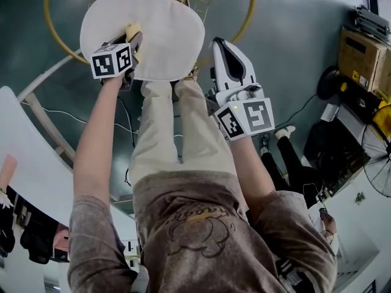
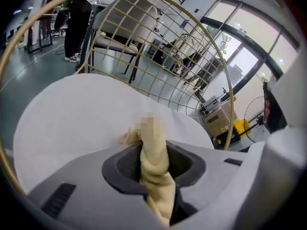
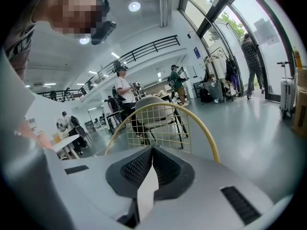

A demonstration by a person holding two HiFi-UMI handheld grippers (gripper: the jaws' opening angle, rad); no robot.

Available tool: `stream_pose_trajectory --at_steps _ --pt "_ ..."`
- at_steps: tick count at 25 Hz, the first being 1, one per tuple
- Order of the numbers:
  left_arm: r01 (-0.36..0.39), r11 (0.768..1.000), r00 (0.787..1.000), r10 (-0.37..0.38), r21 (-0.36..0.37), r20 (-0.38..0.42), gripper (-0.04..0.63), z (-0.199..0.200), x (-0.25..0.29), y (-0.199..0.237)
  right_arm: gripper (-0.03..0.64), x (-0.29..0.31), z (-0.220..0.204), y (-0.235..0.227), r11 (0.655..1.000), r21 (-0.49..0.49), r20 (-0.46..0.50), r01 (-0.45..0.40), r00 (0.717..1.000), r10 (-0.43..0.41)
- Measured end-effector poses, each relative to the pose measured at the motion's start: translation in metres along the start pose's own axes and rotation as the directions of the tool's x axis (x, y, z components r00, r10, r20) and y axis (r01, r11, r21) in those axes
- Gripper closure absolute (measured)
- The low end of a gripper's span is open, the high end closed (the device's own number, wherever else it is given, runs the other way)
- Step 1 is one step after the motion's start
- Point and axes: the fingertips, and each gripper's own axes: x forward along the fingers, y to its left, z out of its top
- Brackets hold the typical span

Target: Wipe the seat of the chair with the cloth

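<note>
Head view looks down on a chair with a round white seat (image 1: 171, 23) and a yellow wire back (image 1: 52, 26). The left gripper (image 1: 133, 41) is over the left part of the seat, near the edge closest to the person. Its tongs are pinching a yellow cloth (image 2: 154, 169). The left gripper view shows the cloth squeezed tight between them, with its loose end poking out and seeming to touch the seat. So the cloth is at the left side of the seat.

The right gripper (image 1: 221, 46) is just beside the right edge of the seat, not on it. In the right gripper view its tongs are pressed together and hold nothing. It points toward the yellow back and the room.

I think the wiping step is in hand now. The cloth covers only a small bit of the seat, and there is a lot of white seat to its right and beyond it. Next, the left gripper should slide the cloth across the seat, pressing down a little so it rubs. The grip needs to be tight, or the cloth could slip out. The right gripper only needs to be out of the way.
</note>
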Motion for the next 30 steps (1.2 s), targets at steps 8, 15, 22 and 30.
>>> stream_pose_trajectory --at_steps 8,15,22,30 --pt "0.125 0.992 0.990 -0.127 -0.025 -0.068 0.476 -0.036 0.029 -0.074 0.589 -0.009 -0.001 -0.008 1.000 0.000 0.002 0.020 1.000 -0.020" --pt "0.246 0.966 0.966 -0.250 -0.073 -0.057 0.476 -0.045 0.040 -0.149 0.589 -0.016 0.001 -0.016 0.999 0.002 0.011 0.034 0.999 -0.034" --pt "0.334 0.935 0.940 -0.340 -0.120 -0.029 0.476 -0.040 0.032 -0.183 0.589 -0.020 0.004 -0.020 0.999 0.007 0.020 0.039 0.999 -0.039" --pt "0.369 0.912 0.929 -0.369 -0.181 0.034 0.476 -0.029 -0.003 -0.156 0.589 -0.021 0.009 -0.011 1.000 -0.005 0.015 0.016 1.000 -0.016"
